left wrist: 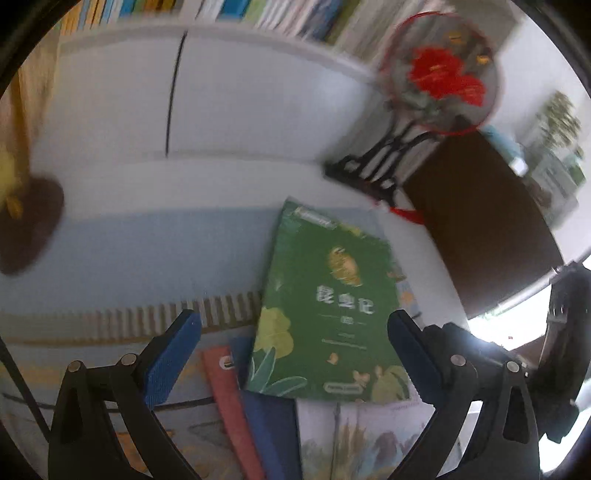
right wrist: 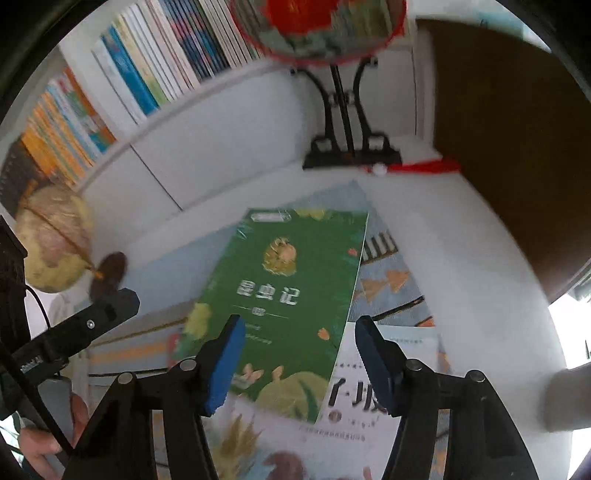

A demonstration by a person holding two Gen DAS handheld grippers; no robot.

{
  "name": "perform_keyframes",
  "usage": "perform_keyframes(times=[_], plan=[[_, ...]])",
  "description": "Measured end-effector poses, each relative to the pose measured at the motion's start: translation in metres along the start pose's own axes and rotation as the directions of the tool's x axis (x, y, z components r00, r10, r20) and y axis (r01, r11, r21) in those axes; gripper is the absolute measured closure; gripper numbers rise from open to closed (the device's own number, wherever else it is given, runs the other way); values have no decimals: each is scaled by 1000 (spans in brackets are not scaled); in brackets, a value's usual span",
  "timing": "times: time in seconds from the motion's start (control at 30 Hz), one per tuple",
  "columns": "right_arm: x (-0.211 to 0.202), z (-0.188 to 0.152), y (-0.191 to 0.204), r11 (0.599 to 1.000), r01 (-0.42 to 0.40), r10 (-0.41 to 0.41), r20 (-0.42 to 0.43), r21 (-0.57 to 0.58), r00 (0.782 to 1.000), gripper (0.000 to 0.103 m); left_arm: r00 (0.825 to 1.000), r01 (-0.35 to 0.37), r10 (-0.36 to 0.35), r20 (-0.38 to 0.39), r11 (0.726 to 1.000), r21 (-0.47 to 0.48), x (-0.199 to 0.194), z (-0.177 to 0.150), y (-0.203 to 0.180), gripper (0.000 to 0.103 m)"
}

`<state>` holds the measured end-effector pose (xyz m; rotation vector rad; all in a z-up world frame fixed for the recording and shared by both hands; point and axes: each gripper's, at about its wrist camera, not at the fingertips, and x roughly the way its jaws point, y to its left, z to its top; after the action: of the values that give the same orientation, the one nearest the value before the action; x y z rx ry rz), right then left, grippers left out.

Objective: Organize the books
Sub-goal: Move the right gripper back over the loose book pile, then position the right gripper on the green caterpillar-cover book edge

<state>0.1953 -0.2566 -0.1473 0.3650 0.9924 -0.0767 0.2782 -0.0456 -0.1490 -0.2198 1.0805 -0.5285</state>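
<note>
Where books pile, globe [right wrist: 55,240] beside fan [right wrist: 325,26].

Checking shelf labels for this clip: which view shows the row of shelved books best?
The right wrist view: the shelved books fill its upper left, spines separately visible. The left wrist view catches only a blurred strip along its top edge.

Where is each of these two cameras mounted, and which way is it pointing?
Left wrist view: sits on the left gripper, looking down along its open blue-padded fingers at the green book on a pile of books; the right gripper shows at the right edge.
Right wrist view: sits on the right gripper, jaws open, above the same green book; the left gripper and a hand show at left.
Shared: green book, red fan ornament, white cabinet, bookshelf.
</note>
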Motion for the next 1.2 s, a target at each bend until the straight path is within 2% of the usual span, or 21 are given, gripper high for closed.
perform_keyframes(times=[0.1,0.17,0.27,0.37,0.5,0.6,0.7,0.77,0.87,1.07,1.2], plan=[[24,1,-10,999,-7,8,-44,35,999,43,998,45,-47,-38,997,-57,22,-8,8,3],[37,0,-15,999,12,-9,-64,45,998,43,997,40,-42,-65,998,-40,32,-11,4,3],[51,-5,-10,1000,-28,28,-100,4,995,43,994,53,-55,-97,998,-23,41,-15,-1,3],[58,-9,-3,999,0,-4,-116,-39,993,42,989,95,-98,-115,995,-27,43,-19,-7,3],[57,-11,-3,999,-17,11,-121,-48,993,38,988,82,-79,-134,996,16,43,-19,-17,2],[54,-12,-12,998,-57,54,-116,-24,992,38,987,92,-83,-134,994,57,36,-22,-24,2],[52,-12,-13,996,-89,85,-125,-28,989,38,990,64,-50,-130,992,109,29,-31,-33,2],[47,-20,-11,993,-100,91,-137,-58,986,38,989,55,-37,-144,990,127,25,-41,-35,2],[39,-33,-9,991,-107,95,-158,-75,983,38,985,66,-49,-163,993,100,15,-61,-35,2],[11,-75,-13,987,-123,99,-214,-101,972,38,978,89,-82,-192,995,32,-10,-125,-41,2],[-9,-102,-25,985,-131,100,-249,-110,963,38,978,72,-64,-200,997,31,-23,-165,-60,2]])
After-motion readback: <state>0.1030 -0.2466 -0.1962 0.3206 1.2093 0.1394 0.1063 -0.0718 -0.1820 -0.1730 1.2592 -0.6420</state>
